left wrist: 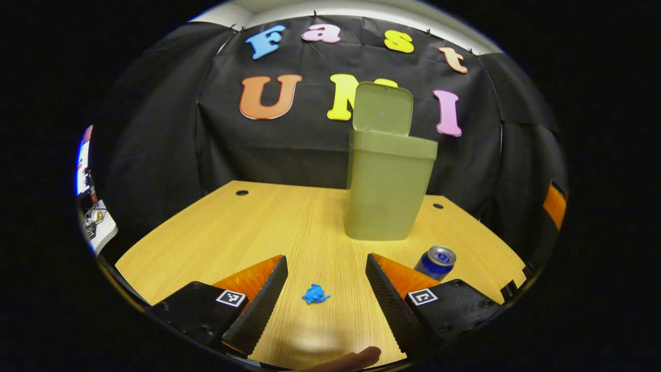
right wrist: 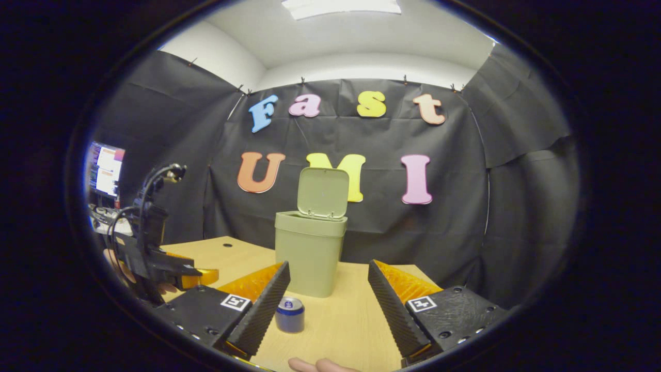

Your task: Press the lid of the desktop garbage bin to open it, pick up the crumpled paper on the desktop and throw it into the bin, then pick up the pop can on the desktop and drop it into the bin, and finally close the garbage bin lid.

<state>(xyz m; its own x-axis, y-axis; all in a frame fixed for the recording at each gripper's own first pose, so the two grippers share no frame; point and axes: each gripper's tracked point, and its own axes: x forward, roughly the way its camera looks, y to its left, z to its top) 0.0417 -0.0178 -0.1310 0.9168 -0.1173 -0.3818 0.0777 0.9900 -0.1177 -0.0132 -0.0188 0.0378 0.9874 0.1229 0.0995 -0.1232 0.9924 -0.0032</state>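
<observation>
In the left gripper view, the left gripper point(left wrist: 326, 274) hangs released over the pale wooden tabletop point(left wrist: 206, 232), its two fingers spread wide with nothing between the pads. A small crumpled ball of blue paper point(left wrist: 315, 294) lies on the wood in the gap between the fingers, touching neither one. Up at 12 o'clock from the paper stands the tall olive-green plastic garbage bin point(left wrist: 388, 191), its hinged olive lid point(left wrist: 383, 109) flipped up and standing nearly upright over the open mouth. A blue pop can with a silver top point(left wrist: 436, 262) stands upright at 4 o'clock from the bin's base, just behind the right-hand finger. A fingertip point(left wrist: 356, 357) shows at the 6 o'clock edge.

In the right gripper view, the right gripper point(right wrist: 328, 289) is likewise released, fingers wide apart and holding nothing. The can point(right wrist: 289, 313) stands upright on the table just beside the left-hand finger, at 7 o'clock from the bin point(right wrist: 310, 253), whose lid point(right wrist: 323, 192) is raised. At 9 o'clock, farther off, the left gripper point(right wrist: 199, 276) juts over the table's edge.
</observation>
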